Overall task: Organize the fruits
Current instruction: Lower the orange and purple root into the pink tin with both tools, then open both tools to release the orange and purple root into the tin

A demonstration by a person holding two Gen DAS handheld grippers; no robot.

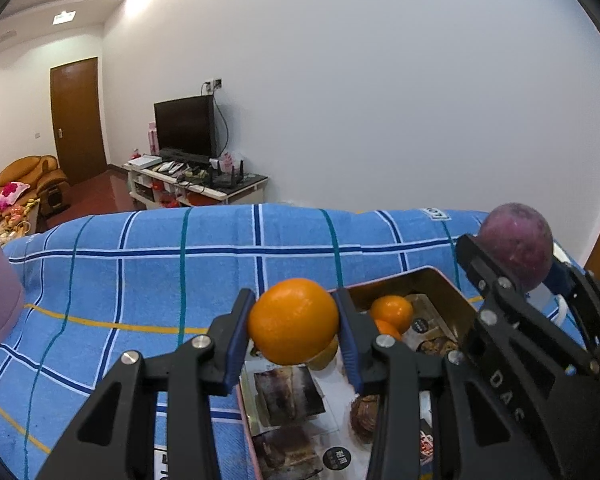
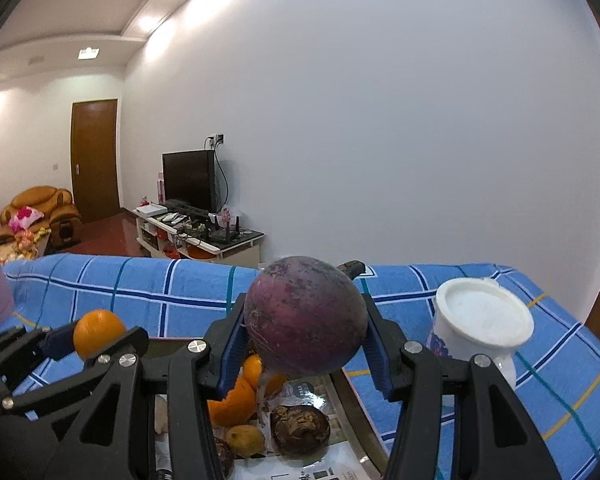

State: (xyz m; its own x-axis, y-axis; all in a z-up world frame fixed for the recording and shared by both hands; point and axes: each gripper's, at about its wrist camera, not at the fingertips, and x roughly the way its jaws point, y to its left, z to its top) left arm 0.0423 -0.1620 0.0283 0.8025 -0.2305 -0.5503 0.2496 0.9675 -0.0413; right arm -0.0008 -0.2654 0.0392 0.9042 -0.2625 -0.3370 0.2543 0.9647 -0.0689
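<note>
Both hands loaded! The left gripper [image 1: 294, 330] clamps an orange [image 1: 293, 321], lifted above the near-left part of the tin tray [image 1: 446, 286]. Right beside it, the right gripper [image 2: 305, 354] pinches a purple round fruit [image 2: 305, 315] above the tray's fruit pile. A white cup [image 2: 482, 326] stands just right, a likely snag.

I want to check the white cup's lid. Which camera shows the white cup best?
The right wrist view: the white cup stands whole on the blue checked cloth, its lidded top facing the camera. In the left wrist view only a sliver shows behind the right tool, which hides it.
</note>
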